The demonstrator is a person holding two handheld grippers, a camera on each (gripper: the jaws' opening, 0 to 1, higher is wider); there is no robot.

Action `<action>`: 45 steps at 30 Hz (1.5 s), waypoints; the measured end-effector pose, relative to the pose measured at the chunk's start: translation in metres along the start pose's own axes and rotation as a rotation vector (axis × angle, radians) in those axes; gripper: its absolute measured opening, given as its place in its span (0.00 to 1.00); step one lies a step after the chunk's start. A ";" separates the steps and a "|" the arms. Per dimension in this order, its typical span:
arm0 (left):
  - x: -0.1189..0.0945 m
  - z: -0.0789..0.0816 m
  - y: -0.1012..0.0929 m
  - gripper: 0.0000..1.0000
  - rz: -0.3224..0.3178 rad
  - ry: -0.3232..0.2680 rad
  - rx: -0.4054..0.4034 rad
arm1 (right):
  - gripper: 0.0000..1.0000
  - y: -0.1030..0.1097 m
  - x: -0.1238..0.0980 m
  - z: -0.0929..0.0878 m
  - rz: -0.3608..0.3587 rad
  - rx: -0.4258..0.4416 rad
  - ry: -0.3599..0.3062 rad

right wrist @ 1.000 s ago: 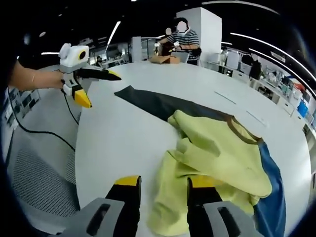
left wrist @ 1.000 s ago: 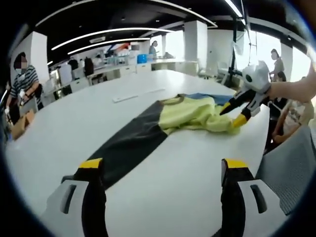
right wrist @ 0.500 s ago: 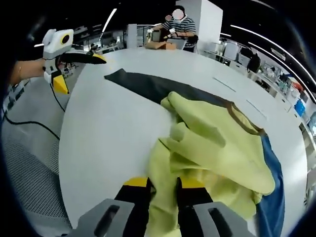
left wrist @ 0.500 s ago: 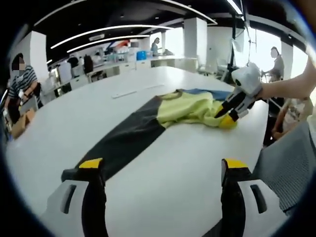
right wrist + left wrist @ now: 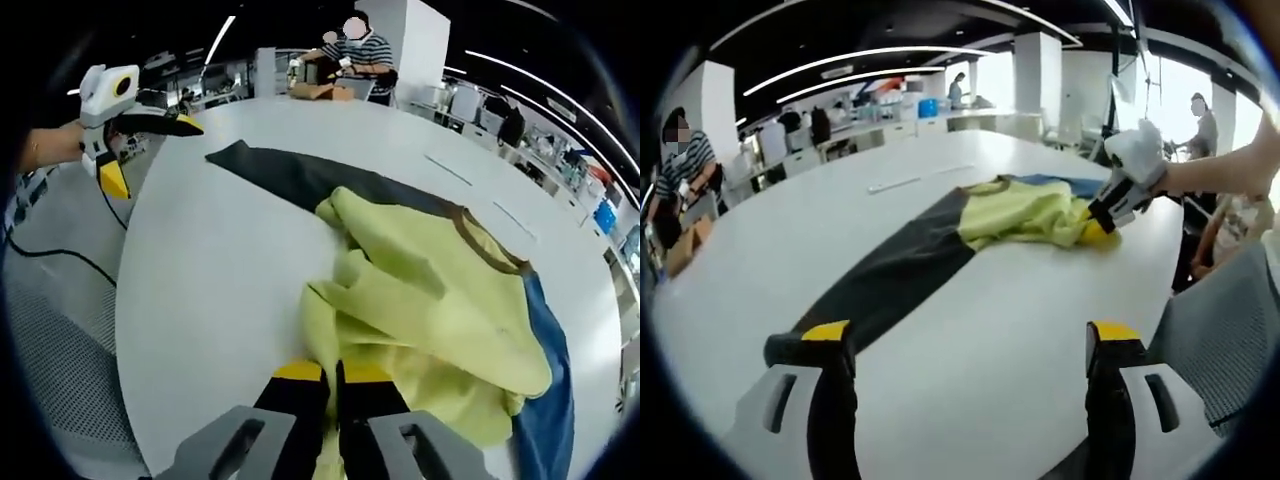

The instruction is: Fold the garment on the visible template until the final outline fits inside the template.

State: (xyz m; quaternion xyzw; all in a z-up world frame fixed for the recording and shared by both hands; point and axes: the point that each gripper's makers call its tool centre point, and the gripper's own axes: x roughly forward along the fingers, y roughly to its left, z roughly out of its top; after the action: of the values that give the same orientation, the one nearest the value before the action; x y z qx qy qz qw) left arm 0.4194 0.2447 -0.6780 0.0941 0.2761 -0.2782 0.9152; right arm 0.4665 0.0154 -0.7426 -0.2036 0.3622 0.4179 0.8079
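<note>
On the white table (image 5: 970,330), a yellow garment (image 5: 440,310) bunched in soft folds, lying partly over a dark template (image 5: 890,280) that runs as a long strip toward the near edge, with a blue panel (image 5: 550,370) under its far side. Right gripper (image 5: 333,378) down at the near edge of the cloth, jaws drawn almost together with yellow fabric pinched between them, judged a grasp meant for lifting that edge over. Seen from the left gripper view as well, nose buried in the heap at the table's rim. Left gripper (image 5: 970,340) held well apart from the garment, above bare table near the template's end, jaws spread wide and holding nothing, probably waiting clear so as not to drag the strip. Folding judged barely begun: cloth crumpled, outline spilling past the dark strip. Care needed that lifting does not shift the template underneath.
</note>
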 end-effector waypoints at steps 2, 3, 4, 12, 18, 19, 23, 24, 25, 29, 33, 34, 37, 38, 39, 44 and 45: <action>0.000 0.000 0.000 0.92 -0.002 -0.001 -0.001 | 0.00 -0.002 -0.008 0.006 0.003 0.008 -0.013; 0.000 0.000 0.000 0.92 -0.002 -0.001 -0.002 | 0.00 -0.004 -0.012 0.011 0.005 0.011 -0.020; 0.000 -0.001 0.000 0.91 -0.003 0.001 0.000 | 0.00 -0.005 -0.015 0.014 0.005 0.012 -0.026; 0.002 0.000 -0.005 0.88 -0.019 0.003 0.005 | 0.00 -0.026 -0.037 0.046 -0.008 0.039 -0.107; 0.004 -0.001 -0.008 0.85 -0.029 0.006 -0.002 | 0.00 -0.054 -0.043 0.060 -0.040 0.093 -0.145; 0.004 -0.001 -0.008 0.84 -0.029 0.006 -0.002 | 0.00 -0.057 -0.044 0.061 -0.043 0.097 -0.148; 0.005 -0.002 -0.007 0.83 -0.028 0.008 -0.005 | 0.00 -0.078 -0.042 0.064 -0.057 0.132 -0.159; 0.005 -0.002 -0.007 0.82 -0.029 0.008 -0.007 | 0.00 -0.082 -0.041 0.065 -0.059 0.141 -0.161; 0.006 -0.001 -0.007 0.82 -0.030 0.008 -0.008 | 0.00 -0.088 -0.039 0.064 -0.058 0.160 -0.162; 0.007 -0.001 -0.006 0.80 -0.029 0.008 -0.011 | 0.00 -0.103 -0.033 0.062 -0.065 0.191 -0.155; 0.008 -0.001 -0.006 0.77 -0.026 0.008 -0.019 | 0.00 -0.116 -0.025 0.057 -0.077 0.203 -0.139; 0.009 -0.001 -0.006 0.77 -0.024 0.009 -0.022 | 0.00 -0.118 -0.023 0.055 -0.080 0.205 -0.134; 0.010 -0.002 -0.006 0.75 -0.022 0.010 -0.030 | 0.00 -0.125 -0.016 0.047 -0.085 0.225 -0.111; 0.011 -0.002 -0.006 0.74 -0.020 0.008 -0.031 | 0.00 -0.126 -0.014 0.045 -0.081 0.238 -0.107; 0.012 -0.001 -0.006 0.73 -0.020 0.007 -0.035 | 0.00 -0.128 -0.011 0.043 -0.077 0.246 -0.103; 0.013 -0.002 -0.008 0.69 -0.030 0.014 -0.047 | 0.00 -0.135 -0.001 0.037 -0.077 0.271 -0.082; 0.014 -0.002 -0.009 0.69 -0.031 0.014 -0.048 | 0.00 -0.136 0.000 0.036 -0.077 0.272 -0.080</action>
State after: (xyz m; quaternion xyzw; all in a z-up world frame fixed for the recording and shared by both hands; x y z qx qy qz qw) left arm 0.4231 0.2321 -0.6875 0.0699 0.2904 -0.2851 0.9108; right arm 0.5932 -0.0389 -0.7152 -0.0892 0.3750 0.3415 0.8572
